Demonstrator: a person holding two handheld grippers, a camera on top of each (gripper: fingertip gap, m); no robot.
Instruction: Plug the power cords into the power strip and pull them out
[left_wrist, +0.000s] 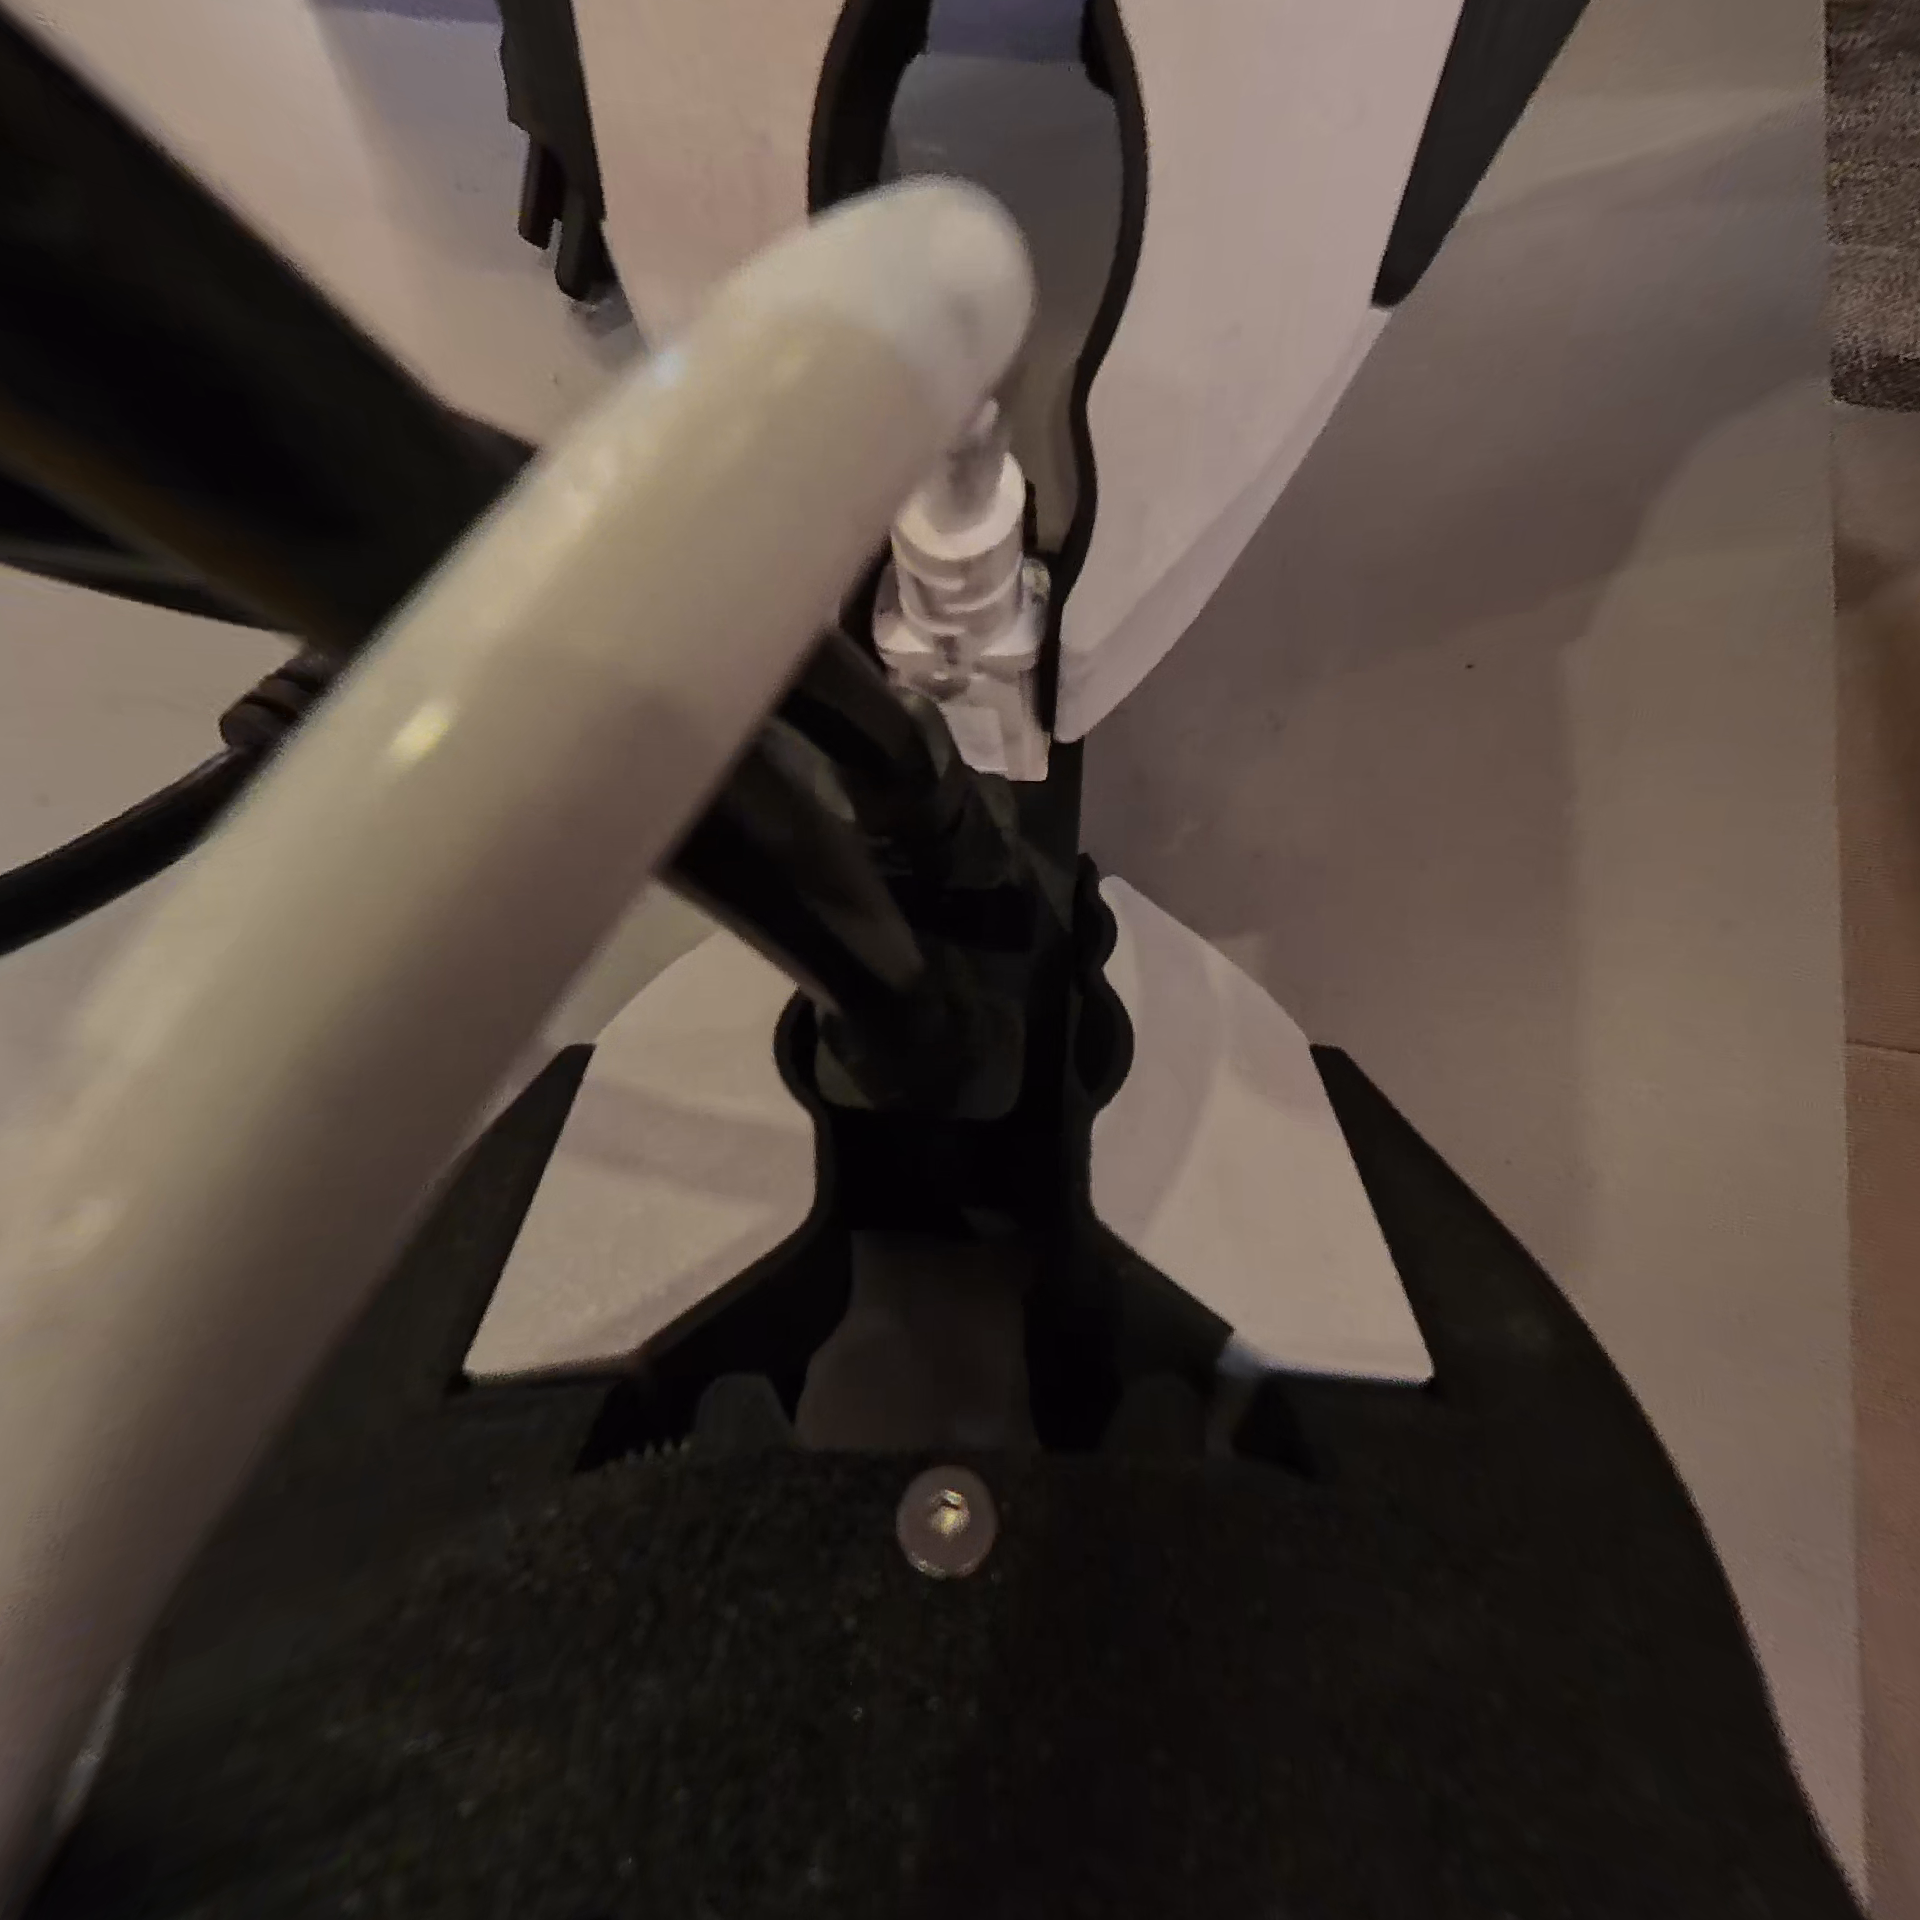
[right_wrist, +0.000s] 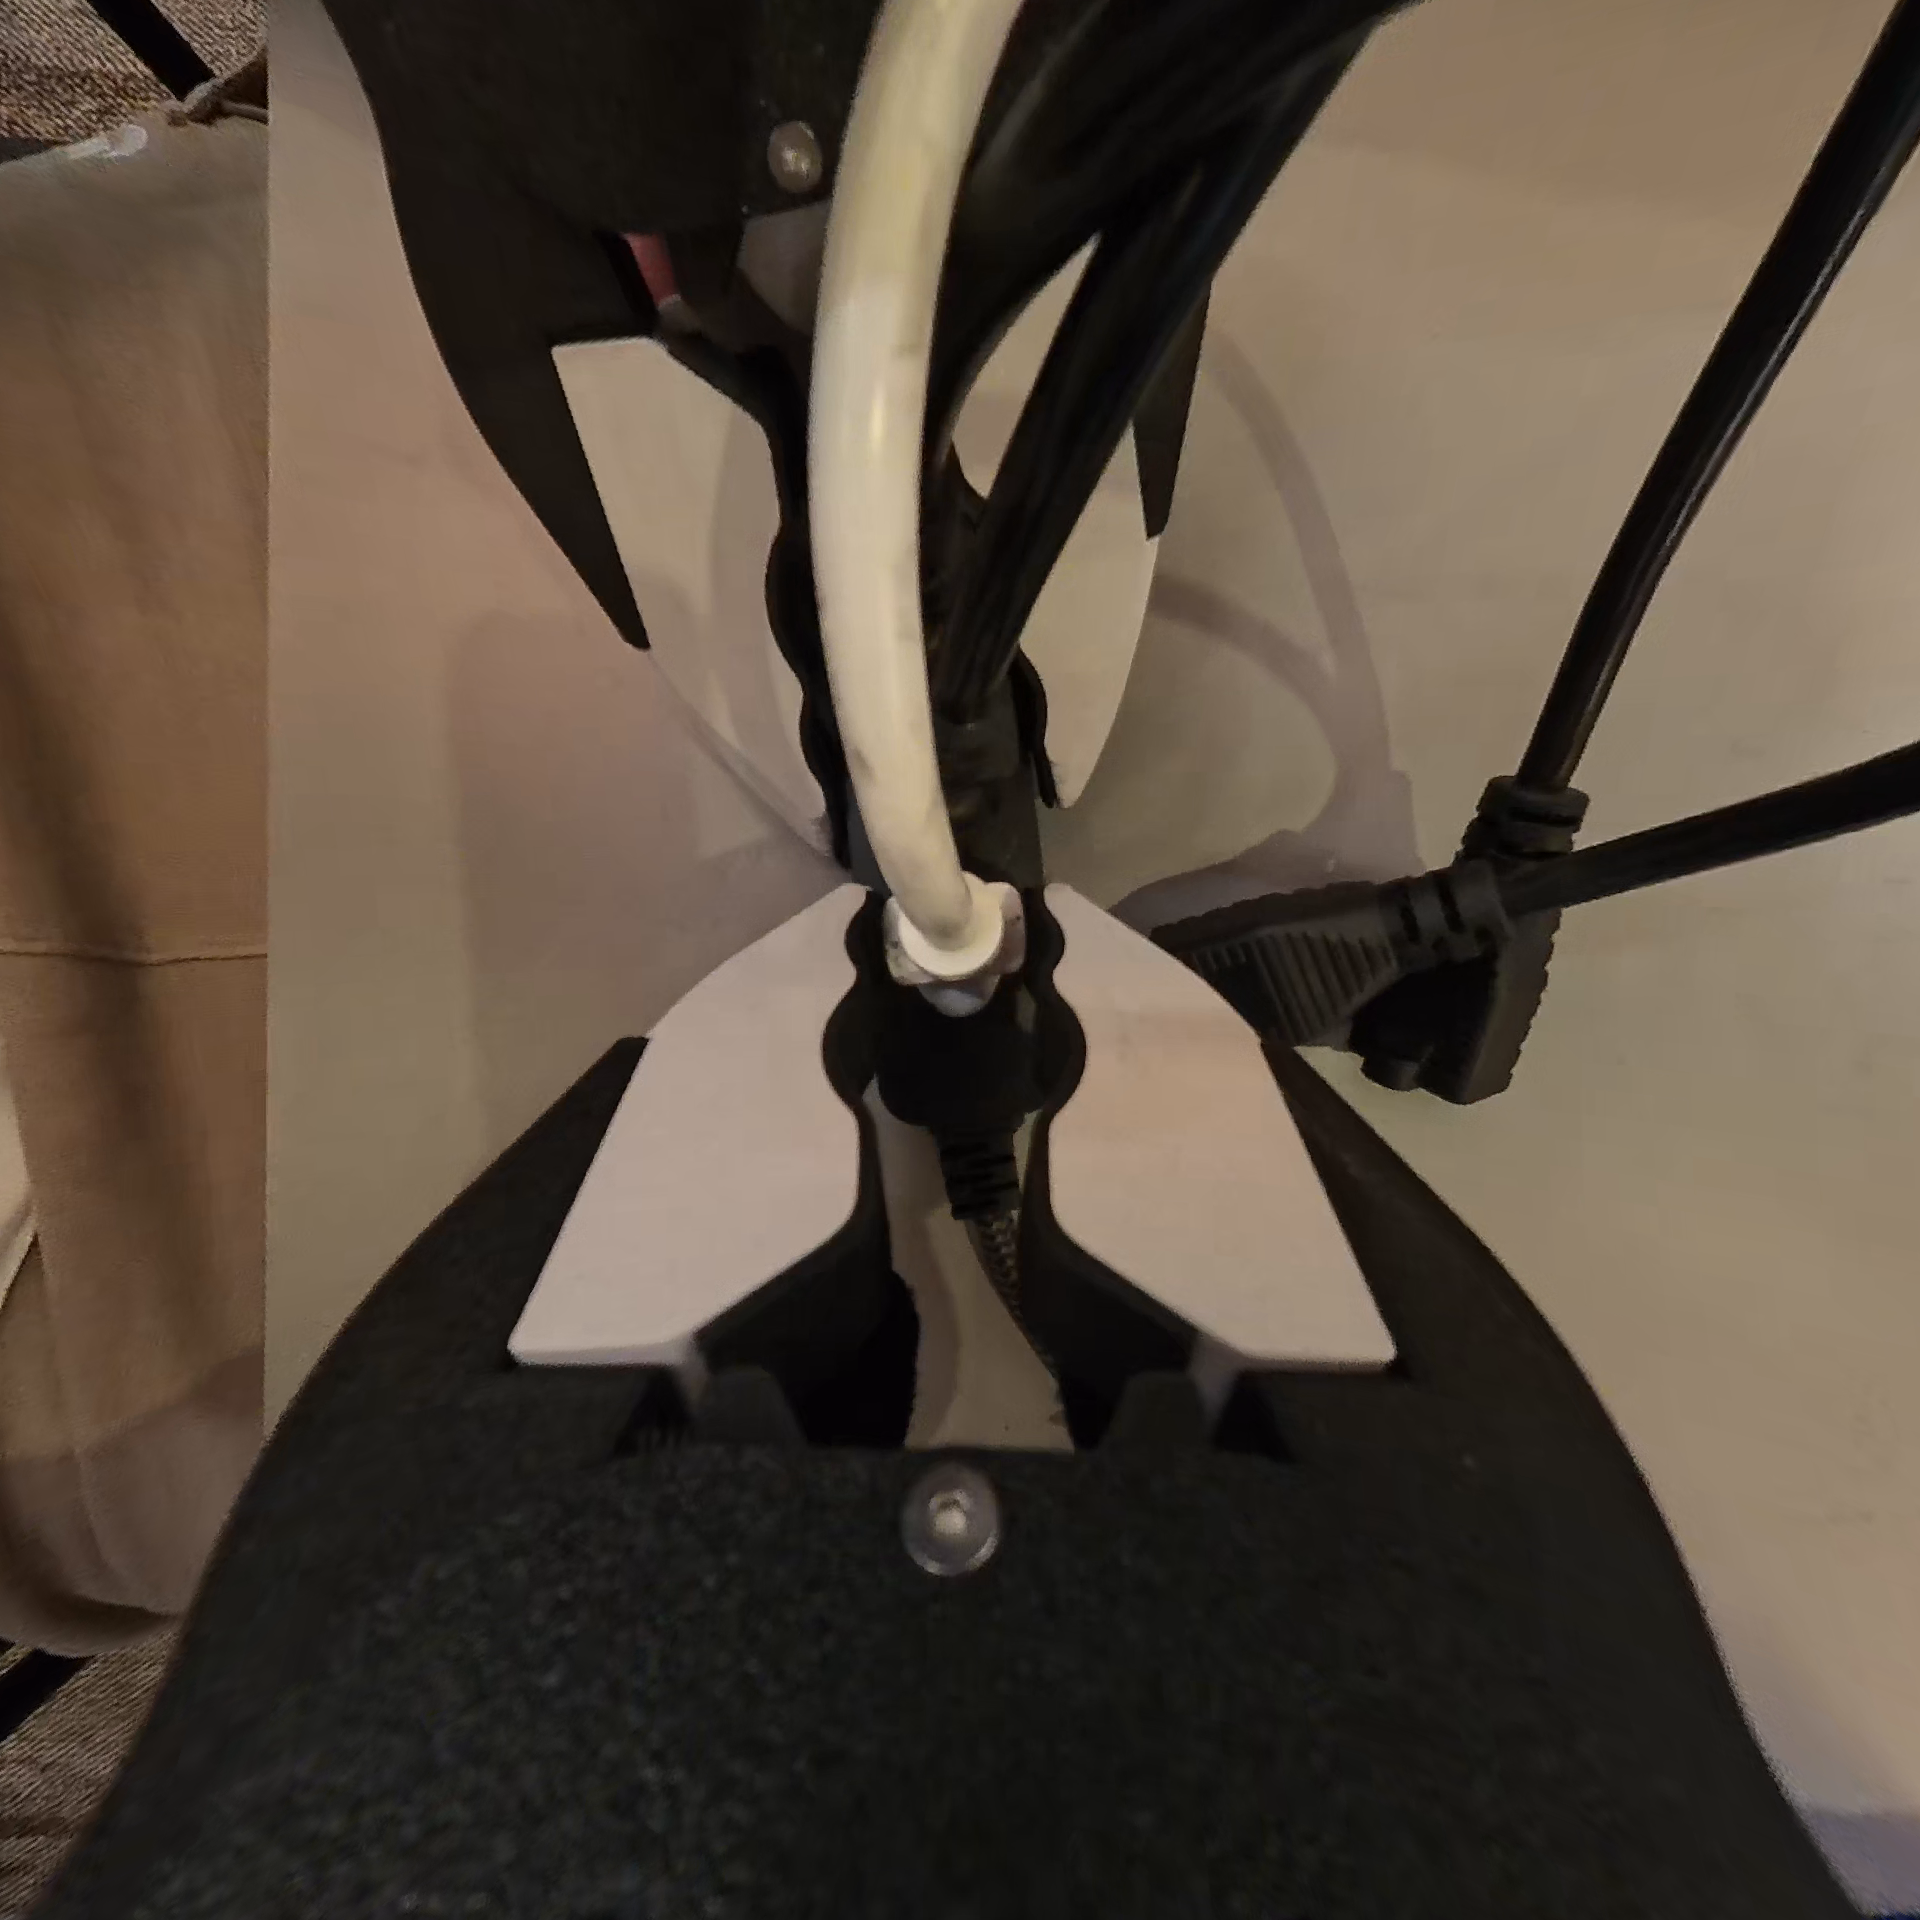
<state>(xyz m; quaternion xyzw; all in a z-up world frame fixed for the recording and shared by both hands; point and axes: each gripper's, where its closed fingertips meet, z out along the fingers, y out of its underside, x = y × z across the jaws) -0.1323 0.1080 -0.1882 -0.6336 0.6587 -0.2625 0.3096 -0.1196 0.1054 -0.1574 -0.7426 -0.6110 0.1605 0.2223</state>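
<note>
I am reading no brand marks or writing anywhere; my left gripper (left_wrist: 997, 1039) is clamping its black scalloped pads on a ribbed black plug (left_wrist: 935, 935) with glossy black cords. My right gripper (right_wrist: 951, 997), facing it nose to nose, is pinching a white ridged connector (right_wrist: 951, 951) on a smooth white cable (right_wrist: 868, 520). A second black grooved plug (right_wrist: 1361, 982) is lying free on the matte white table (right_wrist: 1662, 312); I cannot make out the power strip.

White cord (right_wrist: 873, 582), black ribbed plug (right_wrist: 1351, 987), black cords (right_wrist: 1683, 436), cream table (right_wrist: 1610, 1195).
</note>
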